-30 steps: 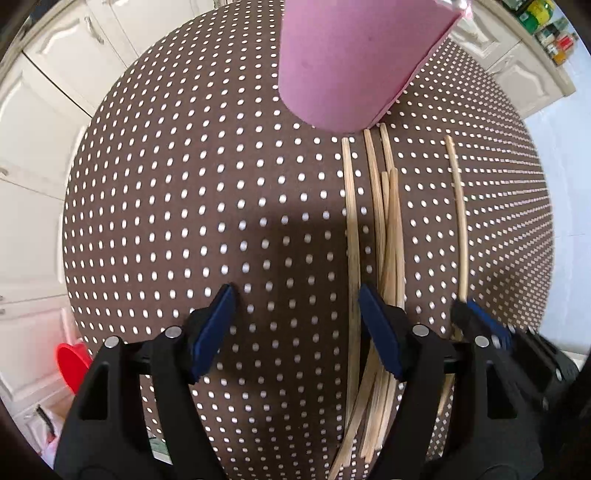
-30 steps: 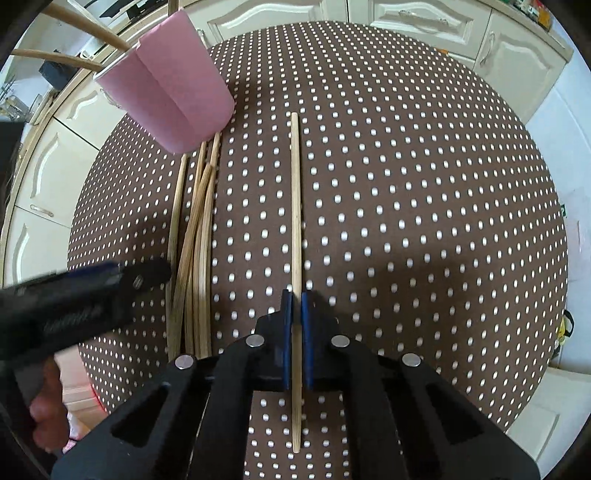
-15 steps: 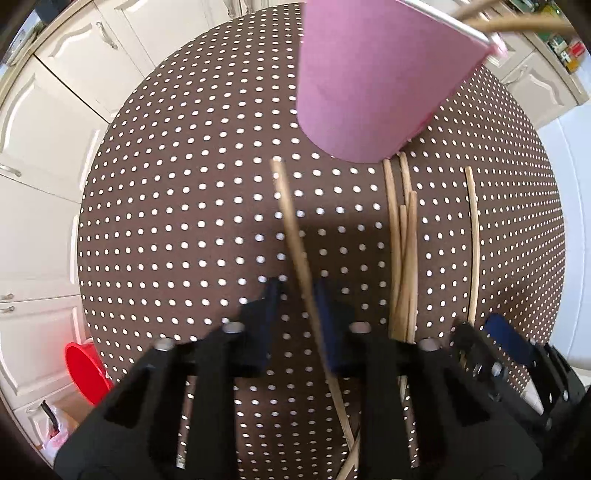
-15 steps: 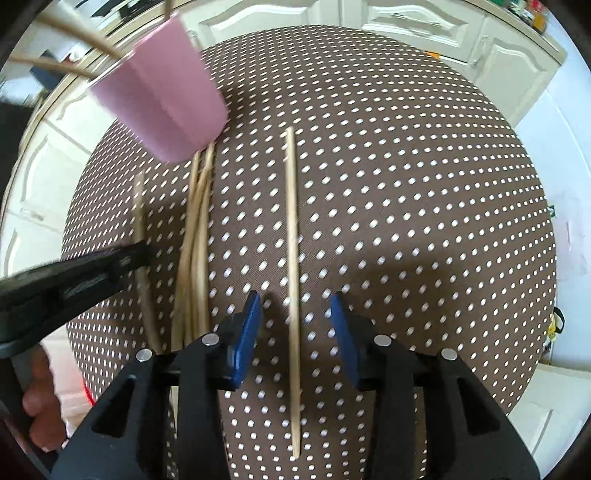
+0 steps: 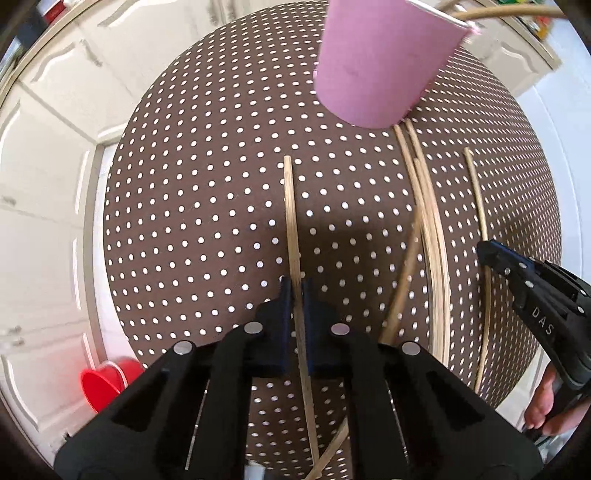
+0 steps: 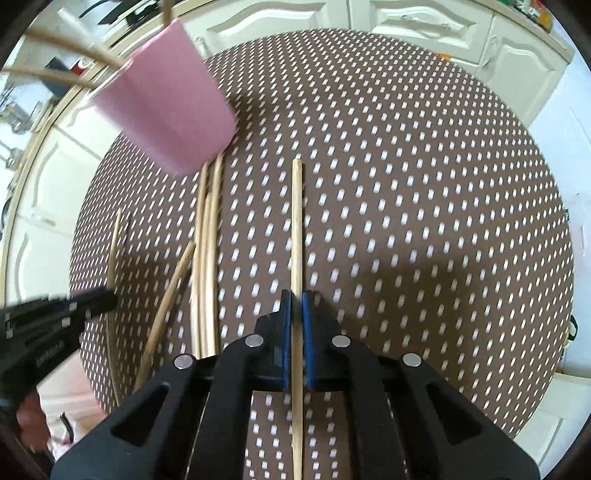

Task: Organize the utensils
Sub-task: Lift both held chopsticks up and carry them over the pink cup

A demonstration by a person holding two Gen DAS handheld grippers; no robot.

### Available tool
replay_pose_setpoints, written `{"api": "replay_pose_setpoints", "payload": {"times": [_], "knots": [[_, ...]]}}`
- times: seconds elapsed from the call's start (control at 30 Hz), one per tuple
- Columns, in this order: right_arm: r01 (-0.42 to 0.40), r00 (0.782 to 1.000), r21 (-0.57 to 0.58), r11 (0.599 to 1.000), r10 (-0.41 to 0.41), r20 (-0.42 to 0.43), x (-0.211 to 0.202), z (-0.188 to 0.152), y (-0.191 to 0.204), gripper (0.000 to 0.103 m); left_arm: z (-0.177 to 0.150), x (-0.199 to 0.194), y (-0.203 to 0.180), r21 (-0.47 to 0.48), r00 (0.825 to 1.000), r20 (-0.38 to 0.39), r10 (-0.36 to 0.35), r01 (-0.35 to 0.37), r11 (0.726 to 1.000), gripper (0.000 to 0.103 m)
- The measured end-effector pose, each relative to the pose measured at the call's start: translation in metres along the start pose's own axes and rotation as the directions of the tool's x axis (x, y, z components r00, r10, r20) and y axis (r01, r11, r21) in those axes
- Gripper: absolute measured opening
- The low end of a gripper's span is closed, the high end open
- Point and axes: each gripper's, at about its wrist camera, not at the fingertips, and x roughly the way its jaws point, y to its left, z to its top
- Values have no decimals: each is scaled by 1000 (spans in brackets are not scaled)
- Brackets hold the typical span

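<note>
A pink cup with chopsticks sticking out of it stands at the far side of a round brown dotted table; the right wrist view shows the cup too. My left gripper is shut on one wooden chopstick, held just above the cloth. My right gripper is shut on another chopstick. Several loose chopsticks lie in a bundle between the two grippers, below the cup, also visible in the right wrist view. One of them lies slanted.
White cabinet doors surround the table. A red bowl sits on the floor at lower left. A hand grips the right tool's handle at the table's right edge. The table's right half holds only cloth.
My left gripper went from open beside the bundle to shut on one chopstick and carried it left. My right gripper opened around its chopstick, then shut on it again.
</note>
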Motion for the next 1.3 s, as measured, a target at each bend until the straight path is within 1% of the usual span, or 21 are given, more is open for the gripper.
{"api": "replay_pose_setpoints", "payload": {"times": [0.07, 0.1, 0.17, 0.2, 0.23, 0.27, 0.37, 0.43, 0.47, 0.5, 0.53, 0.6, 0.7, 0.83, 0.93, 1.0, 1.1, 1.13, 1.2, 1.23, 1.3], "knots": [[-23, 1000, 29, 999, 23, -7, -1, -1, -6, 5, -6, 0, 4, 17, 1000, 8, 5, -5, 1000, 7], [-26, 1000, 34, 999, 26, -8, -3, -6, -11, 5, -6, 3, 5, 22, 999, 10, 31, -31, 999, 7], [-10, 1000, 28, 1000, 11, -10, -4, -2, -14, 6, -7, 10, 6, 16, 995, -2, 96, -96, 995, 8], [4, 1000, 16, 1000, -4, -7, -4, 1, -11, 7, -7, 14, 7, 0, 995, -16, 102, -102, 995, 8], [13, 1000, 7, 1000, -13, -3, -6, 7, -14, 9, -7, 15, 7, -16, 995, -9, 101, -101, 995, 9], [22, 1000, 2, 1000, -22, 2, -8, 3, -16, 9, -5, 15, 9, -41, 995, -9, 99, -100, 994, 10], [41, 999, -3, 999, -41, 18, 1, 8, -7, 8, -4, 16, 17, -125, 996, -16, 85, -86, 988, 11], [36, 999, 4, 999, -36, 20, 5, 13, -3, 5, -3, 17, 26, -198, 998, -21, 66, -68, 978, 10], [30, 999, 9, 1000, -30, 19, 7, 20, 0, 5, 2, 21, 38, -221, 998, -21, 58, -62, 973, 10], [21, 1000, 16, 1000, -21, 19, 7, 21, -2, 5, 2, 21, 41, -244, 998, -16, 53, -56, 968, 10], [9, 1000, 31, 999, -10, 23, 5, 22, -3, 5, -7, 17, 47, -249, 998, -13, 55, -57, 967, 8], [-4, 999, 48, 999, 2, 40, -8, 19, -13, 5, -6, 15, 50, -254, 998, -6, 67, -66, 965, 8], [-22, 995, 48, 999, 17, 95, -23, 24, -17, 5, -7, 0, 48, -253, 998, 35, 54, -44, 966, 7], [-48, 980, 48, 998, 38, 198, -53, 34, -16, 5, 2, -23, 42, -238, 994, 100, 52, -27, 971, 7], [-69, 967, 49, 996, 54, 251, -72, 42, -16, 5, 3, -44, 39, -225, 987, 153, 45, -9, 974, 6], [-81, 955, 39, 996, 66, 289, -88, 46, -15, 5, 1, -54, 25, -214, 983, 180, 40, 0, 977, 6], [-86, 941, 24, 996, 73, 330, -104, 50, -12, 5, -4, -79, 15, -196, 973, 225, 45, 0, 981, 6], [-89, 937, 22, 996, 76, 341, -110, 50, -12, 5, -4, -78, 7, -193, 971, 234, 47, -1, 981, 6], [-90, 923, 15, 996, 78, 377, -124, 54, -11, 5, -6, -90, 4, -190, 963, 262, 55, -4, 982, 6], [-89, 918, 13, 996, 77, 389, -125, 52, -11, 5, 1, -88, 0, -191, 960, 273, 61, -8, 982, 6], [-92, 906, 12, 996, 79, 416, -135, 55, -12, 5, 11, -99, -1, -191, 950, 300, 81, -24, 981, 6]]}}
